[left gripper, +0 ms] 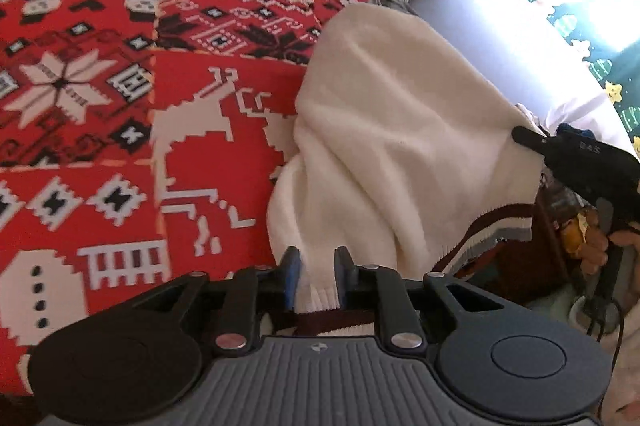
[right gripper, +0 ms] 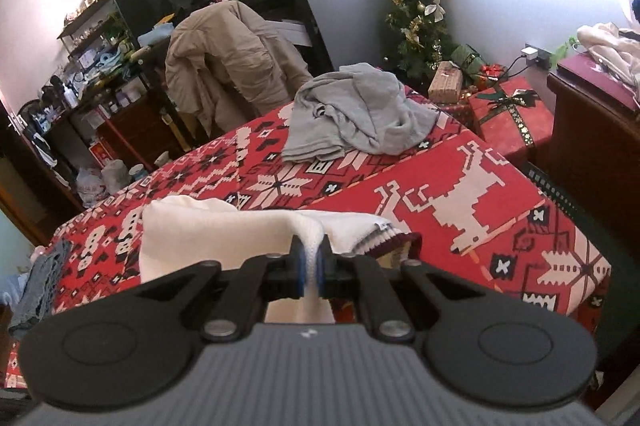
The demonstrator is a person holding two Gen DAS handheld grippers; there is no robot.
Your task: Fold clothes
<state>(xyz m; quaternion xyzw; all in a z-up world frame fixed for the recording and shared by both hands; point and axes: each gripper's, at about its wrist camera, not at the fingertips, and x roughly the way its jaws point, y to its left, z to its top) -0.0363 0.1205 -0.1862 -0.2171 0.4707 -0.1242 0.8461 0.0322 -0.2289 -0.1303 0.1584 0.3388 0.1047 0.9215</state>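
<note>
A cream-white knit sweater (left gripper: 392, 130) with maroon and grey striped trim (left gripper: 492, 226) lies bunched on a table covered by a red patterned cloth (left gripper: 120, 154). My left gripper (left gripper: 317, 268) is shut on the sweater's ribbed edge, and white fabric fills the gap between its blue pads. At the right edge of the left wrist view, my right gripper (left gripper: 520, 135) pinches another edge of the sweater. In the right wrist view that gripper (right gripper: 311, 264) is shut on a fold of the white sweater (right gripper: 208, 226), which is stretched taut across the view.
A crumpled grey garment (right gripper: 360, 114) sits at the far end of the table (right gripper: 500, 154). Behind it stand a chair with a beige jacket (right gripper: 228, 54), a Christmas tree (right gripper: 420, 22) and red gift boxes (right gripper: 508, 110). A dark wooden cabinet (right gripper: 592, 130) stands at the right.
</note>
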